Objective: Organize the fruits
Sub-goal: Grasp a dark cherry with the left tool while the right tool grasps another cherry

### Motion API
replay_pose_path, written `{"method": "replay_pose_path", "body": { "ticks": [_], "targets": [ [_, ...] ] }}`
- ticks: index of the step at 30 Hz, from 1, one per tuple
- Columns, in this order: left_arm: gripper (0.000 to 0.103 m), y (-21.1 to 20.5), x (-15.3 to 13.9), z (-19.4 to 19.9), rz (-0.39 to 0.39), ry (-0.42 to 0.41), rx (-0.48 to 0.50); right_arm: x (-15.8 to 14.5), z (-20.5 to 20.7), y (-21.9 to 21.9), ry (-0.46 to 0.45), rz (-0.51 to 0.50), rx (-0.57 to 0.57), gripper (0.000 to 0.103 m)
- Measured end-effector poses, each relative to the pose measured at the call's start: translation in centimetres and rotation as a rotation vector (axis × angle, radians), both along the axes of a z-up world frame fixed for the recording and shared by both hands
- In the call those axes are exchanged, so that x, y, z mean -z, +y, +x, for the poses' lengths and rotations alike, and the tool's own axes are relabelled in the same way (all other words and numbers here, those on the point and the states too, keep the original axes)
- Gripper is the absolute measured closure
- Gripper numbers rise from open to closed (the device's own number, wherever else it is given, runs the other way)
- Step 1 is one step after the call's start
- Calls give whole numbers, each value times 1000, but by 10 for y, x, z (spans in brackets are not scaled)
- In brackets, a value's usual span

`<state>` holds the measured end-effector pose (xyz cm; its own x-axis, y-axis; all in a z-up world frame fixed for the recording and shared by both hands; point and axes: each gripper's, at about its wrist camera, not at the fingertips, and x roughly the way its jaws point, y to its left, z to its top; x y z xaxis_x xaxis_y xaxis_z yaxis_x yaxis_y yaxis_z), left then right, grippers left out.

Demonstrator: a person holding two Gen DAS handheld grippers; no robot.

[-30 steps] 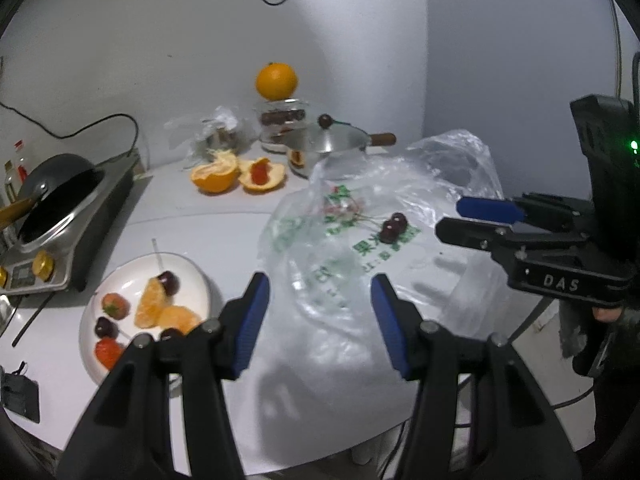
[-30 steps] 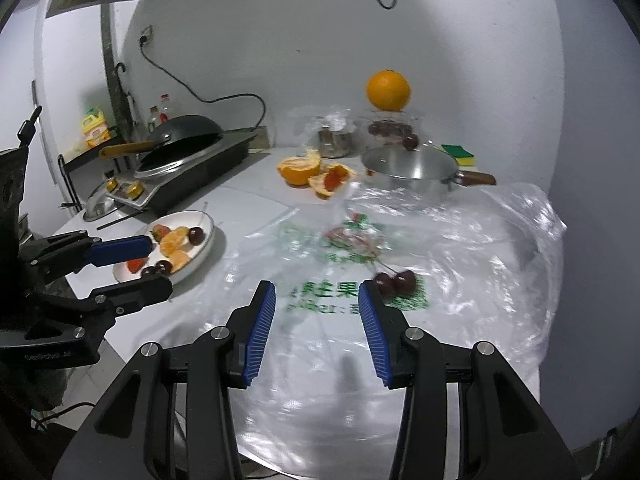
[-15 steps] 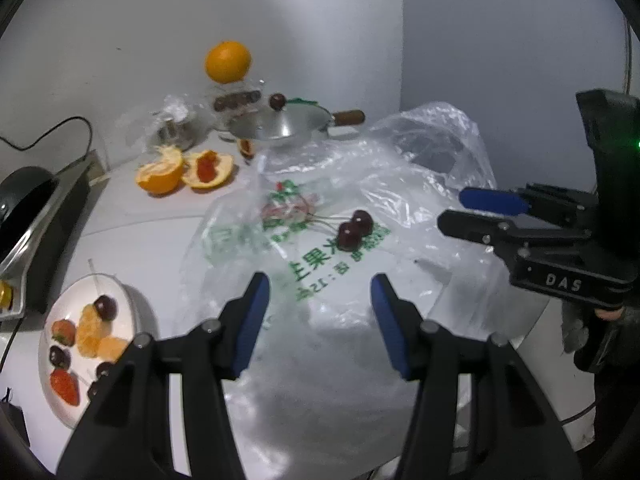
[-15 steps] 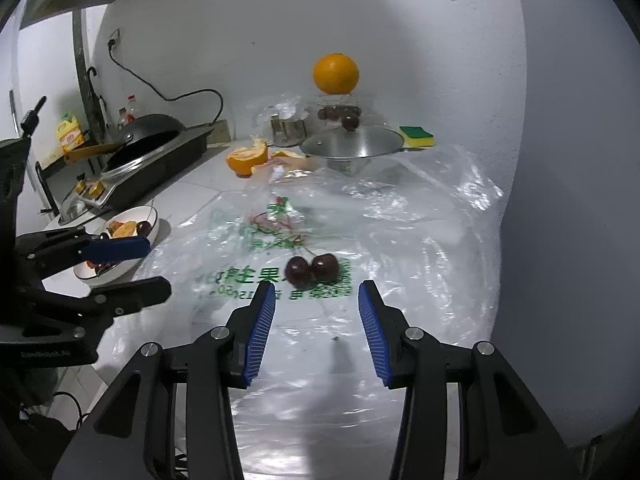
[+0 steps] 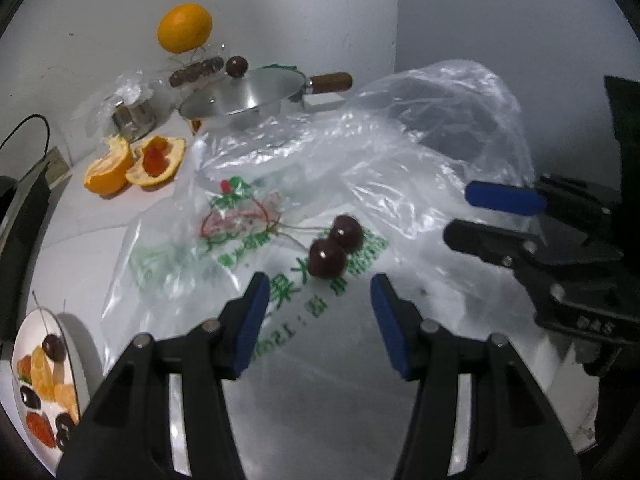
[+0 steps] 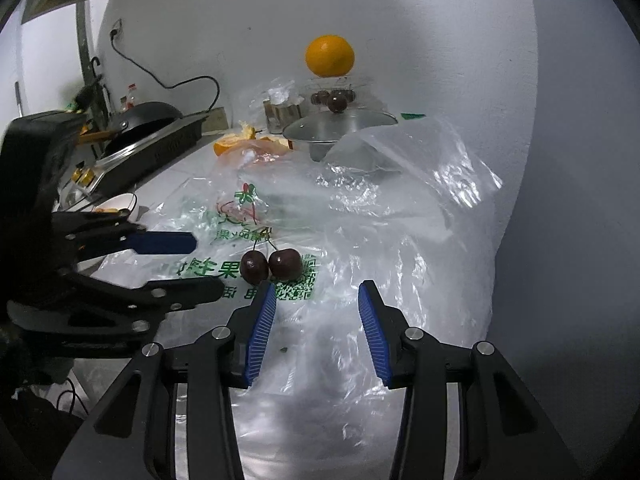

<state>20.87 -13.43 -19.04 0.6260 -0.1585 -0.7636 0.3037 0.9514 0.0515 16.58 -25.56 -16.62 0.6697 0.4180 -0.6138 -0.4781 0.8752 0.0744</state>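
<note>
A: Noting positions first. The pair of cherries [image 5: 335,246] lies on the printed plastic bag [image 5: 400,168], mid-counter, stems joined and trailing toward the far left. The left gripper [image 5: 316,312] hangs just on the near side of them, jaws spread, nothing between the pads. The right gripper [image 6: 316,316] sits near and slightly right of the same pair, also spread and empty.

B: Agreed. In the right wrist view the cherries [image 6: 271,266] touch each other, just beyond that gripper's left pad.

A: Handling judgement: light, round, glossy skin, likely to slip or roll; soft flesh, so a hard pinch could bruise or split them.

B: The bag underneath is thin and crinkled. It may lift or slide with the fruit if a pad catches it.

A: Best hold is probably the stems where they meet, or a gentle pinch across one cherry's widest part.

B: The stems look very thin; hard to say whether the pads could trap them. The destination is probably the plate [image 5: 64,320] at near left, already carrying fruit.
</note>
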Motion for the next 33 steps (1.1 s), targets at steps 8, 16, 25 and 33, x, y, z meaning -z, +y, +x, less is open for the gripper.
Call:
{"method": "replay_pose_path", "body": {
  "ticks": [8,16,25,33],
  "targets": [
    [50,-12,19,25,40,39,19,6,15,-2,8,26,-15,58],
    [65,-9,26,39,23,57,17,9,20,1,37,22,-35,58],
    [74,-1,23,31,-32,45,56,7,24,15,43,-9,-50,58],
    [74,23,8,14,-69,17,36,8,35,29,69,-31,-50,58]
  ]
}}
